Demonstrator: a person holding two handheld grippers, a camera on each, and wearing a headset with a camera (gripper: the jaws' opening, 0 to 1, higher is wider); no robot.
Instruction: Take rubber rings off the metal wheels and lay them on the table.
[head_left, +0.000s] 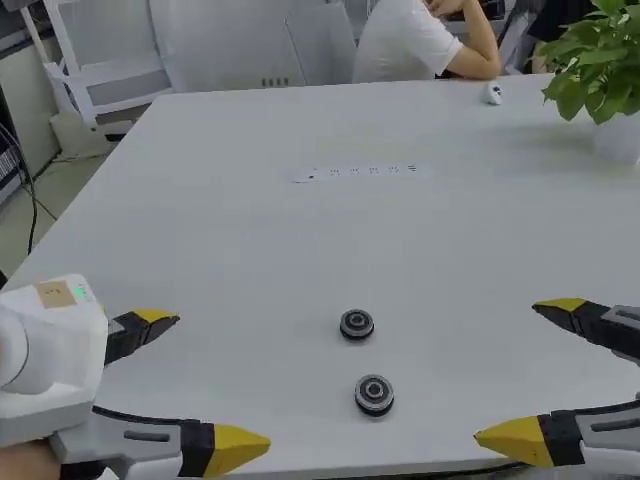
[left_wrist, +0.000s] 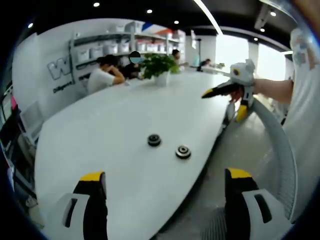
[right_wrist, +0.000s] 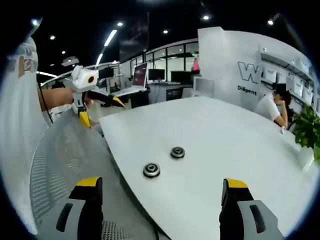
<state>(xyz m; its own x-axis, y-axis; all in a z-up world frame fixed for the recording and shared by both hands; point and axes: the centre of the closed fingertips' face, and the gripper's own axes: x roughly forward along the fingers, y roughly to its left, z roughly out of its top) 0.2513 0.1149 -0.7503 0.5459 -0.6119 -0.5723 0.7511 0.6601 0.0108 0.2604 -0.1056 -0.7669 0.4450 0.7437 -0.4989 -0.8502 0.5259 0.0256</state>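
Observation:
Two small metal wheels lie flat on the white table (head_left: 250, 230), each with a dark rubber ring around it: a farther wheel (head_left: 357, 324) (left_wrist: 154, 140) (right_wrist: 177, 152) and a nearer wheel (head_left: 374, 394) (left_wrist: 183, 152) (right_wrist: 151, 170) close to the front edge. My left gripper (head_left: 208, 380) (left_wrist: 165, 175) (right_wrist: 102, 113) hovers open at the lower left, well to the left of the wheels. On the lower right my right gripper (head_left: 517, 371) (right_wrist: 162, 182) (left_wrist: 223, 104) is open too, about as far off. Nothing is between either pair of yellow-tipped jaws.
A flush socket strip (head_left: 355, 172) sits mid-table. A leafy plant (head_left: 595, 60) in a white pot stands at the far right, near a small white object (head_left: 494, 95). A person (head_left: 420, 40) sits at the far end. Chairs stand behind the table.

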